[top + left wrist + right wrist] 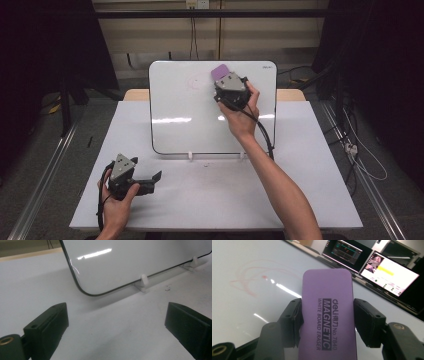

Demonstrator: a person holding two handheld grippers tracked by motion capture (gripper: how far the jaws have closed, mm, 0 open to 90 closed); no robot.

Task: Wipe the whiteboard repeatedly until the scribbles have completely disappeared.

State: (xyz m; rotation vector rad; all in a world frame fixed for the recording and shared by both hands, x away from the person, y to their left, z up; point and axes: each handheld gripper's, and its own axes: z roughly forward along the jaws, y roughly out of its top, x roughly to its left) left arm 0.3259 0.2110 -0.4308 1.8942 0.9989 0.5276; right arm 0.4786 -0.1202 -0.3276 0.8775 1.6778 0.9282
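A white board (180, 115) leans upright on small clips at the middle of the table. Faint red smears (192, 81) (249, 275) mark its upper part. My right gripper (223, 79) (327, 315) is shut on a purple magnetic whiteboard eraser (220, 71) (328, 315), held against the board's upper right, just right of the smears. My left gripper (154, 179) (116, 325) rests low at the table's front left, open with nothing between its jaws, pointing toward the board's lower left corner (85, 291).
The white table top (210, 200) carries the board on two white clips (143, 281). Metal rails (40, 170) run along both sides of the table. Cables (360, 155) lie on the floor at the right. Screens reflect in the board's top edge (392, 272).
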